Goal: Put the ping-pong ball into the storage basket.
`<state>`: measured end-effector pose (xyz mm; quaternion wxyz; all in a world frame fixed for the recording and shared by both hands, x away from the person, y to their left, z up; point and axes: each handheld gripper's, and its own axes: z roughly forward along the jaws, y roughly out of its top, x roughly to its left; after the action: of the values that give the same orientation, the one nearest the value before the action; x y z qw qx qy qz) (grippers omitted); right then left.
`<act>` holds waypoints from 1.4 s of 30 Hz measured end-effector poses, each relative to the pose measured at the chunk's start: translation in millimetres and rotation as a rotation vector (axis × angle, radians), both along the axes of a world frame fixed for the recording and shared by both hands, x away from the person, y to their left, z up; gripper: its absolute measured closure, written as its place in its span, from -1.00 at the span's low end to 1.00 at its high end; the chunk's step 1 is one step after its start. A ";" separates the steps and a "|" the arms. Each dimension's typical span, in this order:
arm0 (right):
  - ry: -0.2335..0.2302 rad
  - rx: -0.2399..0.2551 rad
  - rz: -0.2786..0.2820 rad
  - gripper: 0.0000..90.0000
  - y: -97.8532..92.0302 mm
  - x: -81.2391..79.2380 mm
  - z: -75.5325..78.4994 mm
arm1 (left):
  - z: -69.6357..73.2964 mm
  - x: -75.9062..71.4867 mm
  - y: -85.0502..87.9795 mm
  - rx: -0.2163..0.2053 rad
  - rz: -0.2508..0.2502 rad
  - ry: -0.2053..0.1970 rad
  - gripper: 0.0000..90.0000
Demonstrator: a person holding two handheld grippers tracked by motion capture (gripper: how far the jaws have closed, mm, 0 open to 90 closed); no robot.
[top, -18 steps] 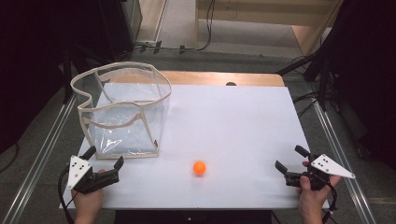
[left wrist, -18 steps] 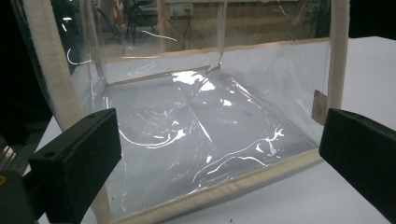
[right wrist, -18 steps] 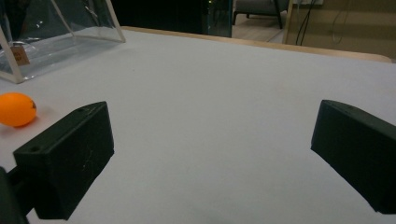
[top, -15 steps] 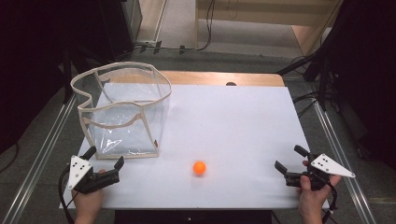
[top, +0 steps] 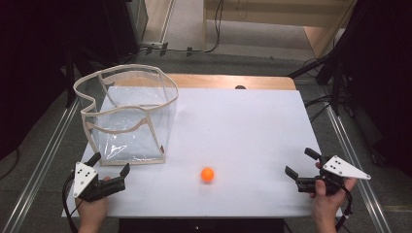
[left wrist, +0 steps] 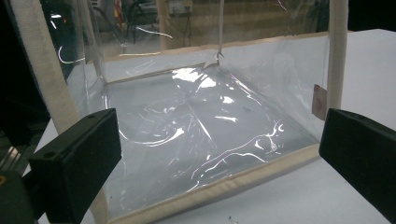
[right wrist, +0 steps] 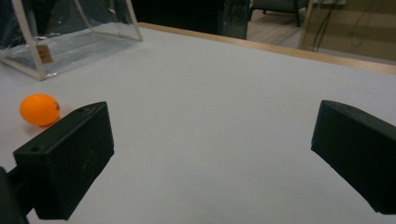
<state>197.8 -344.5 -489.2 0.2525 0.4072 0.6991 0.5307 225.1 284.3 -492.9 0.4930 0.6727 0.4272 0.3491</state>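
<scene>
Orange ball (top: 207, 174) alone on the white table (top: 243, 126), between both claws, just right of the clear bag (top: 127, 116). Left claw (top: 110, 167) spread, empty, facing the bag. Right claw (top: 301, 163) spread, empty, well apart from the ball, bare table between.

- The clear bag (top: 127, 116) stands upright directly ahead of the left gripper (top: 109, 167), blocking forward travel there.
- The orange ball (top: 207, 174) lies alone on the white table (top: 243, 126), between both grippers.
- Ahead of the right gripper (top: 302, 164), the surface is unobstructed.
</scene>
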 end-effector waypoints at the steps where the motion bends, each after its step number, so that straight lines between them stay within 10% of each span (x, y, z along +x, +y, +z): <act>1: 0.008 -0.001 0.016 -1.00 2.2 1.4 1.8 | 0.1 -0.6 -0.1 0.004 -0.002 -0.001 -1.00; 15: 0.046 -0.036 0.218 -1.00 32.5 20.2 23.3 | -0.1 -1.2 -0.2 0.005 -0.001 -0.004 -1.00; 42: 0.117 -0.143 0.427 -1.00 98.5 52.1 54.8 | -0.2 -1.3 -0.4 0.004 -0.003 -0.005 -1.00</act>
<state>250.0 -246.0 -434.4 0.1216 0.2610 0.8186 0.4969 223.8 283.8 -493.1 0.4932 0.6735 0.4245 0.3508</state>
